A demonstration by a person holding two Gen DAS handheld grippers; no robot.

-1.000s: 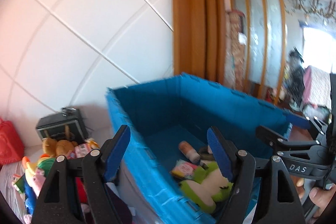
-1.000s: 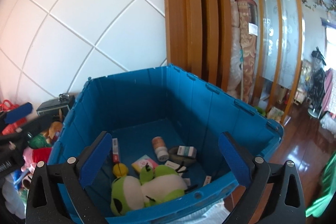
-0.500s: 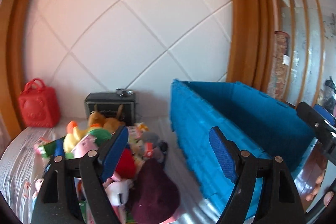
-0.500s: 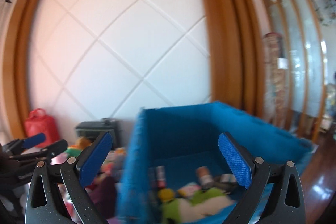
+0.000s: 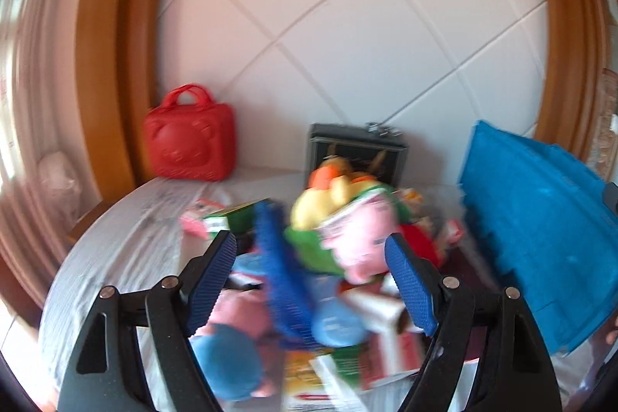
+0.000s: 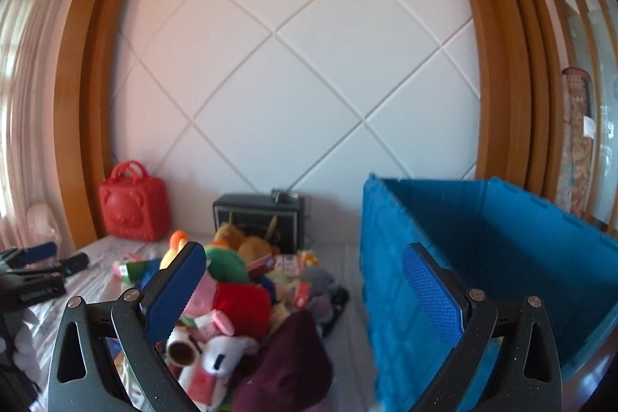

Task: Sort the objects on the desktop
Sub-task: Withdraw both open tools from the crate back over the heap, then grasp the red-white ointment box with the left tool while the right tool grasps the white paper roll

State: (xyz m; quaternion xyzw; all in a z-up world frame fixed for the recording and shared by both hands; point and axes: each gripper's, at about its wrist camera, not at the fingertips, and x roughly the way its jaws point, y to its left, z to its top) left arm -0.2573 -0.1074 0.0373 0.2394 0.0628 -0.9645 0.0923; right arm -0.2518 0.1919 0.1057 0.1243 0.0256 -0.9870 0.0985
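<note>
Blue plastic makes up the big crate (image 6: 502, 257), which stands open-topped at the right end of the worktop (image 6: 351, 296), its near wall just beside the heap of toys (image 6: 239, 288). The heap lies in the middle of the striped grey cloth that covers the worktop. It holds a pink pig toy (image 5: 363, 238), a yellow and orange duck toy (image 5: 328, 192), a brown plush (image 6: 247, 242), a red plush (image 6: 243, 300), a dark maroon cloth piece (image 6: 293, 361) and several small cartons, all touching or overlapping. In the left wrist view the heap is blurred, so the smaller pieces cannot be told apart.

The left gripper (image 5: 311, 277) points down into the heap with its blue-padded fingers (image 5: 210, 280) standing apart; toys show between them, but the pads press on nothing. The right gripper (image 6: 305, 288) hangs over the gap between the heap and the crate, its fingers (image 6: 175, 292) also wide apart and empty; one finger shows before the toys, the other before the crate's wall.

Behind the heap, against the white quilted wall panel (image 6: 293, 83), sits a black box (image 6: 258, 219) with a clip on its top. Well to its left, also against the wall, stands a red bear-faced bag (image 6: 133, 207). A wooden frame (image 6: 81, 103) borders the panel on both sides.
</note>
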